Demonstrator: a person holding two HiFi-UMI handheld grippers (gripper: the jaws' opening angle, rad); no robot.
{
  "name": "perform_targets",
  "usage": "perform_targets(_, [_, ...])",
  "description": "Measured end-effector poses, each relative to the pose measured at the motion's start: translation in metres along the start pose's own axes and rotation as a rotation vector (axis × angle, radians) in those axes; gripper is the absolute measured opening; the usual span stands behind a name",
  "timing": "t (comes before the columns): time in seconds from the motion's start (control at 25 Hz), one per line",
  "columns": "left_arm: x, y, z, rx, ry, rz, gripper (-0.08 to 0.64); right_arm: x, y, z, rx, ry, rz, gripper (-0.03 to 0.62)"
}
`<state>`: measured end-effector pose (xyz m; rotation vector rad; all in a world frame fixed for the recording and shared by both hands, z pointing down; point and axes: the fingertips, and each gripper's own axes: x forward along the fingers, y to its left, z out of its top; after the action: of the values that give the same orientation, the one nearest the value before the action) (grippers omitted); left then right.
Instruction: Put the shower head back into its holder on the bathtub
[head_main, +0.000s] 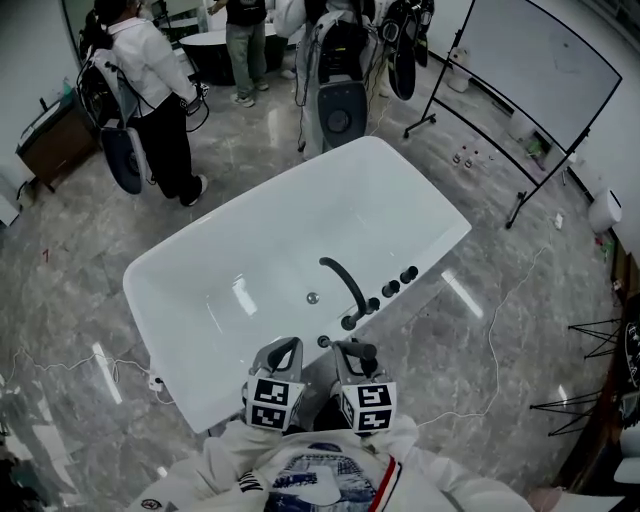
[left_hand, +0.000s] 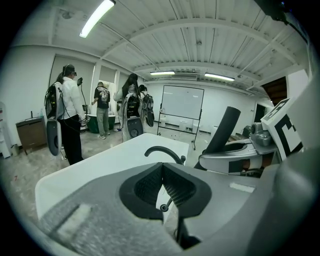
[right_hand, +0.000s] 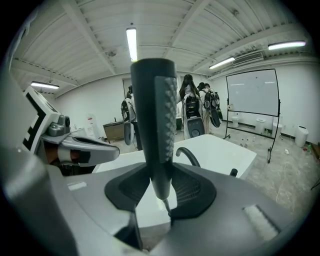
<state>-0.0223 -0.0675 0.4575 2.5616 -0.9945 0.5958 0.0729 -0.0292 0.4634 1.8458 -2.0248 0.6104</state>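
Carrying the shower head (right_hand: 152, 125) upright, clenched in your right tongs (right_hand: 159, 192), with the left tongs (left_hand: 162, 185) pinched shut on nothing, you're just short of the bathtub (head_main: 200, 290) rim, so next I'd line its tail over that dark socket (head_main: 323, 341) beside the faucet (head_main: 345, 285), probably the holder, and lower it in.

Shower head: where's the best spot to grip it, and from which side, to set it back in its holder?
Grip the slim lower handle from the side, across its width, as the right claw does now. The shower head stands upright, its nubbed spray strip above the grip and its tapered tip free below.
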Motion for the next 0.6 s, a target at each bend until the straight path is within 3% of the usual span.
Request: perform_targets(0.6, [0.030, 0.002, -0.003, -0.045, 0.064, 0.181, 0.000, 0.040, -0.021, -0.008, -0.044, 0.073, 0.213, 0.137])
